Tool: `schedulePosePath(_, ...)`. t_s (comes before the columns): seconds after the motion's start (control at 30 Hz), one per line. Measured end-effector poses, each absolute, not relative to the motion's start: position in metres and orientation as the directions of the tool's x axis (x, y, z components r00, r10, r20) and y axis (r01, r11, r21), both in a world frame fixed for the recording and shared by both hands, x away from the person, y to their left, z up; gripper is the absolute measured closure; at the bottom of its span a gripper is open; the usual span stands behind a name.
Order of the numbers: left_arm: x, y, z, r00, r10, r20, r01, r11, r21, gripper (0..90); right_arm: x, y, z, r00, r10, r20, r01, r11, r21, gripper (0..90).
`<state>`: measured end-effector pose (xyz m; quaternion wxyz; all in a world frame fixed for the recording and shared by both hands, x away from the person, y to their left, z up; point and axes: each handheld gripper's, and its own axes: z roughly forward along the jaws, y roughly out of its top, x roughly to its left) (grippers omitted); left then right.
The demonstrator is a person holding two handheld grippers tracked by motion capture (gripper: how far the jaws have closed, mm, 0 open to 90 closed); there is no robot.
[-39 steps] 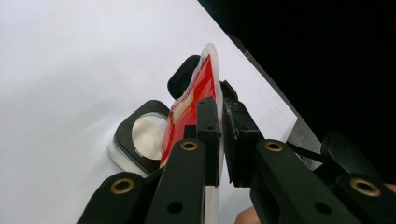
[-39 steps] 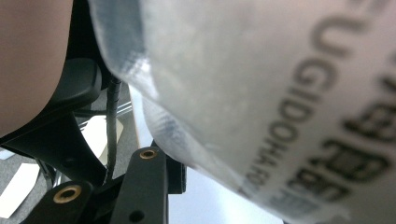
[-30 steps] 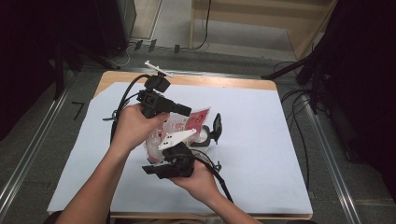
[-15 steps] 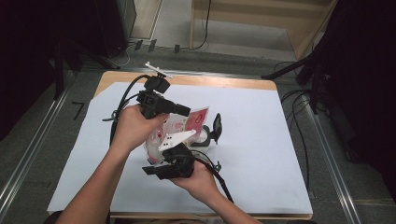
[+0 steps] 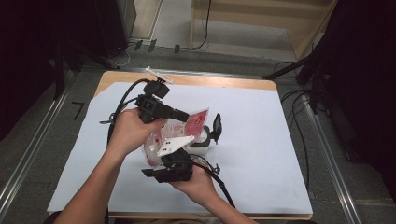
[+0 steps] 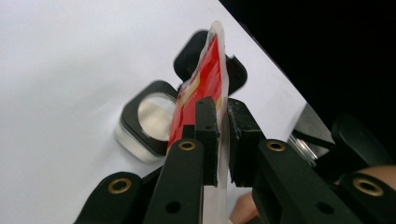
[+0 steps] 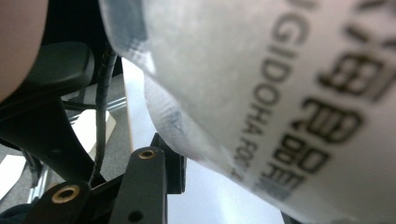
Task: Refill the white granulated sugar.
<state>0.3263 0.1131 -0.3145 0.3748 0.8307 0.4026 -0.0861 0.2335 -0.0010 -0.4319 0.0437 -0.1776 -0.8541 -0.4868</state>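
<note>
Pinching the red pouch by its edge, the left gripper is clamped tight above the open container; right gripper grips the pouch's white end, so pull apart steadily.

Open container just beside pouch

Even overhead light on the white counter, dark surroundings; soft shadows beneath the hands; red packet sharp between the jaws, metal tin beyond them blurred; close pouch print out of focus
</note>
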Motion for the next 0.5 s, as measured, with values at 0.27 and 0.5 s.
schedulePosePath(0.27,0.319,0.115,-0.316,0.705,0.584,-0.403,0.693,-0.445,0.568,85.6,0.229,0.003,-0.439,-0.941,0.259,0.217,0.321,0.485,0.813,63.6)
schedulePosePath(0.5,0.318,0.115,-0.322,0.729,0.573,-0.374,0.67,-0.485,0.562,83.5,0.225,0.004,-0.446,-0.955,0.241,0.173,0.277,0.511,0.814,63.6)
